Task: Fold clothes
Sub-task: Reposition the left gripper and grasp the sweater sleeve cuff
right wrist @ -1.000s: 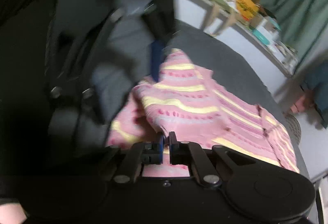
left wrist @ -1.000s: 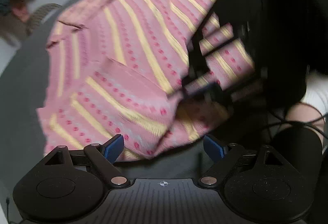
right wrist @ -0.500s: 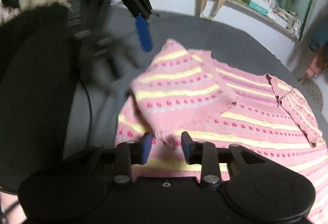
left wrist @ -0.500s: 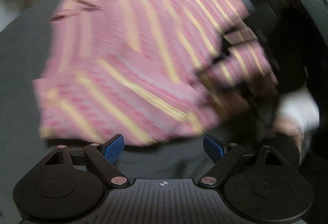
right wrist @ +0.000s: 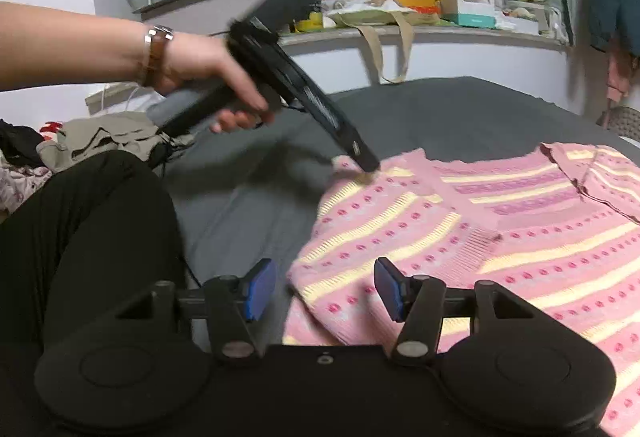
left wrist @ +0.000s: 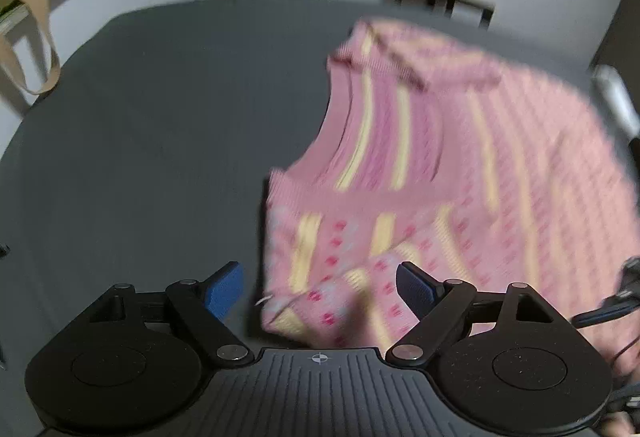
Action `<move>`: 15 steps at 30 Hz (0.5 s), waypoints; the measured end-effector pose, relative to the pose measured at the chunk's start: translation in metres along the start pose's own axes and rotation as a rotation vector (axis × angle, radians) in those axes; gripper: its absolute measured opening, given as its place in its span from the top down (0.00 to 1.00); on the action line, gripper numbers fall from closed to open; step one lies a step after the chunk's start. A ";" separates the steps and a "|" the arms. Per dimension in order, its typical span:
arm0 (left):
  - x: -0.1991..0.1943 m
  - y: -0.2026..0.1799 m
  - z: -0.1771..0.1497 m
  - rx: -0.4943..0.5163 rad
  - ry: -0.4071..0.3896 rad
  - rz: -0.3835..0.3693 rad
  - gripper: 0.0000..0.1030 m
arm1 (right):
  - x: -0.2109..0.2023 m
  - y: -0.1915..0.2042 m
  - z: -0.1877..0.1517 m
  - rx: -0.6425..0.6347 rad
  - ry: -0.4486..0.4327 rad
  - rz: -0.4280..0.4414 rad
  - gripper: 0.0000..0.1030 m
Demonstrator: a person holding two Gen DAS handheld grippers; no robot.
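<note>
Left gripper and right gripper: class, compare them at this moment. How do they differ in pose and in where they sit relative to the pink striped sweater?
1. In the right wrist view the left gripper slants down, tip at the pink striped sweater's far corner; the right gripper frames its near corner.
2. The left gripper has the wider gap between its blue pads; the right gripper's is narrower.
Shared: both are open, gripping nothing, over the dark grey table.

Black hand-held gripper [right wrist: 324, 289], blue pads [right wrist: 260, 289]; brown wristband [right wrist: 156, 53].
</note>
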State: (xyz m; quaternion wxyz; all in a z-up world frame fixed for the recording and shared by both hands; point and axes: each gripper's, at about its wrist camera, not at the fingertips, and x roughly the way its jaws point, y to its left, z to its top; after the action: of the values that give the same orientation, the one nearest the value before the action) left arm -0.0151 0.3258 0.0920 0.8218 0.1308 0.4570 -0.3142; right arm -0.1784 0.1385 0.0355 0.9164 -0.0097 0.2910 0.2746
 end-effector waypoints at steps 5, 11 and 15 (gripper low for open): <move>0.017 0.001 -0.009 0.037 0.079 0.049 0.18 | 0.022 -0.003 -0.002 0.106 0.018 0.057 0.40; 0.027 0.008 -0.022 0.067 0.129 0.083 0.17 | 0.052 -0.009 -0.011 0.213 0.143 0.101 0.39; 0.025 0.011 -0.026 0.064 0.122 0.084 0.17 | 0.050 -0.015 -0.013 0.282 0.155 0.124 0.38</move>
State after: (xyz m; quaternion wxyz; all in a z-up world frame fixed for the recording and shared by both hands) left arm -0.0158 0.3375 0.0563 0.8003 0.1948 0.4900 -0.2855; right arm -0.1433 0.1482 -0.0043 0.8648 0.1156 0.3965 0.2856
